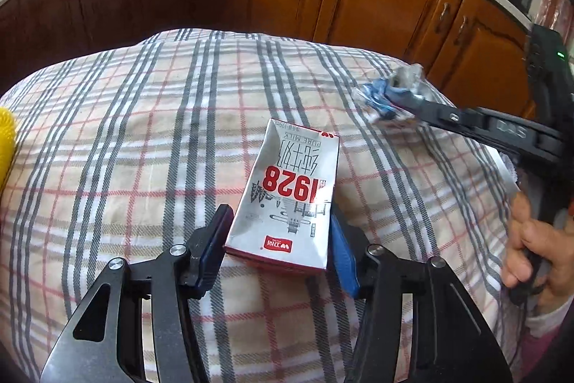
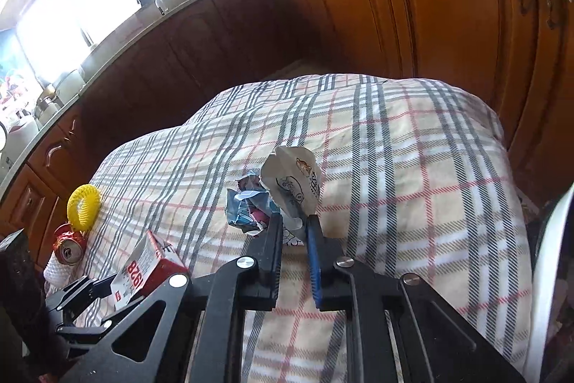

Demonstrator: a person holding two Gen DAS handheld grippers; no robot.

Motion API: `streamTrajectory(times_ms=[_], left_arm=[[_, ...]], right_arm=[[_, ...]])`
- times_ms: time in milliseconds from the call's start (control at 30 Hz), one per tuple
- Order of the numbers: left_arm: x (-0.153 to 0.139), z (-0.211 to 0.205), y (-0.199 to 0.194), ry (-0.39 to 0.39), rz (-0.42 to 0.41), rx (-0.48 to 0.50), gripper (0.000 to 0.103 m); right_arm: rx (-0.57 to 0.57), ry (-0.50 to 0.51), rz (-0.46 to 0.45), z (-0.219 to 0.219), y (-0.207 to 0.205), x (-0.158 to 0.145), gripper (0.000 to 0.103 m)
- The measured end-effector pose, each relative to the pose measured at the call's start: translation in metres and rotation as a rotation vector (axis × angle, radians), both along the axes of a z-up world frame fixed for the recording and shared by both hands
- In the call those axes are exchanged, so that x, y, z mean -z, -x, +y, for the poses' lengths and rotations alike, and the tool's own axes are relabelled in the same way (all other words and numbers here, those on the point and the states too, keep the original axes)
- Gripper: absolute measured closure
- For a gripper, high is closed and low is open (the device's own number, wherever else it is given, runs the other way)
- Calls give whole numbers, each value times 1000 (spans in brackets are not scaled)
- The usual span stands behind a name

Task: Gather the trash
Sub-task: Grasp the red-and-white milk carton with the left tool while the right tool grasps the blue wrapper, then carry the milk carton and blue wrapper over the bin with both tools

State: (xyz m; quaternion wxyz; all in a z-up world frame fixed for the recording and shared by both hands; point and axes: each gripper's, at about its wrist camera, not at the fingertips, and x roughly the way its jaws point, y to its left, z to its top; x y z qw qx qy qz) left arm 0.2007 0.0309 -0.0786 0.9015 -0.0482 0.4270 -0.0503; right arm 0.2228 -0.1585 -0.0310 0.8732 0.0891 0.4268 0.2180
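While both hand-held grippers work over the plaid-covered counter (image 1: pixel 150 139), each already has 1 piece of trash between its fingers. Left hand-held gripper (image 1: pixel 278 239): half apart, its 2 pads pressed on the side walls of the crushed milk carton (image 1: pixel 290 200), gripped at the near end; the carton's long axis runs straight ahead from the jaws, away from the camera, so it lies in line with the gripper rather than across it. Right hand-held gripper (image 2: pixel 292 232): jaws nearly together, clamped on the lower edge of a crumpled white wrapper (image 2: pixel 290 182), which stands up ahead of the fingertips. A crumpled blue wrapper (image 2: pixel 247 207) lies just to the left of that gripper, touching the white wrapper; whether it is also pinched cannot be told. Remaining items sit toward the left edge of the counter, on the left gripper's side: a crushed red drink can (image 2: pixel 70 244) beside a yellow plastic ring (image 2: pixel 84 207), with a white ribbed object (image 2: pixel 59 270) below the can. The left hand is the nearer to these. No bin, bag or other trash container is visible in either view, so where the load goes cannot be told. A person's hand (image 1: pixel 538 246) holds the right gripper's handle. Judgement: both items appear secured; the next move is probably carriage to a container out of view.
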Motion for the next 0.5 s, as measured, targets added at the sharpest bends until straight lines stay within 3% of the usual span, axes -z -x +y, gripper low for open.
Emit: streamTrajectory(times_ms=[500], left_arm=[[-31,-83,23,24,-73,163,52]], right_arm=[[164,-56,-70,-93,107,-25,90]])
